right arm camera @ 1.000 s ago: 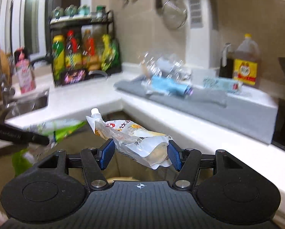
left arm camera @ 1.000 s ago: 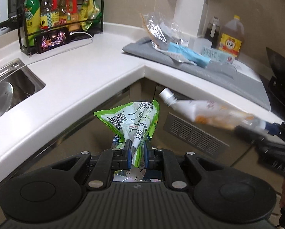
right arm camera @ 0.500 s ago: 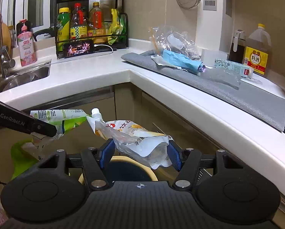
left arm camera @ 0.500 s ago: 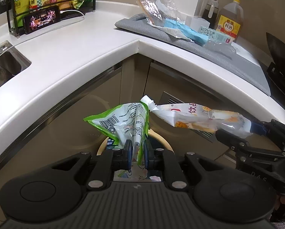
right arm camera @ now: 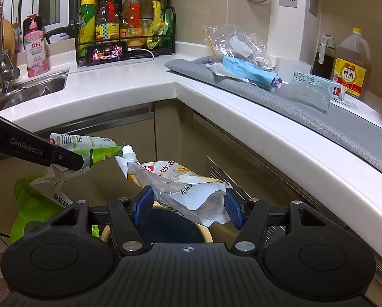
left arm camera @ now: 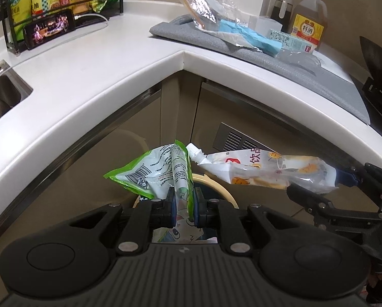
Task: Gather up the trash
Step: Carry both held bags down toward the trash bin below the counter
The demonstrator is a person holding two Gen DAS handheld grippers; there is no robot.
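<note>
My left gripper [left arm camera: 183, 206] is shut on a crumpled green and white snack bag [left arm camera: 156, 172], whose free end sticks up and to the left. My right gripper [right arm camera: 188, 204] is shut on a white spouted drink pouch [right arm camera: 180, 186], spout pointing up-left; the same pouch [left arm camera: 262, 170] reaches in from the right in the left wrist view. Both pieces hang below the counter edge, above a round bin with a cream rim [left arm camera: 216, 184] and dark inside [right arm camera: 165, 227]. In the right wrist view the left gripper's finger [right arm camera: 37, 149] crosses with the green bag [right arm camera: 88, 145].
A white L-shaped counter [right arm camera: 129, 87] wraps around the corner. On its grey mat [right arm camera: 306, 107] lie a clear plastic bag [right arm camera: 237, 43], a blue wrapper [right arm camera: 247, 70] and a small carton [right arm camera: 316, 81]. Bottles, a rack, a phone [right arm camera: 106, 53] and a sink [right arm camera: 30, 94] stand behind.
Both grippers sank below the counter edge with their trash, and the bin's rim came into view beneath them. The pouch's spout drew close to the green bag.
</note>
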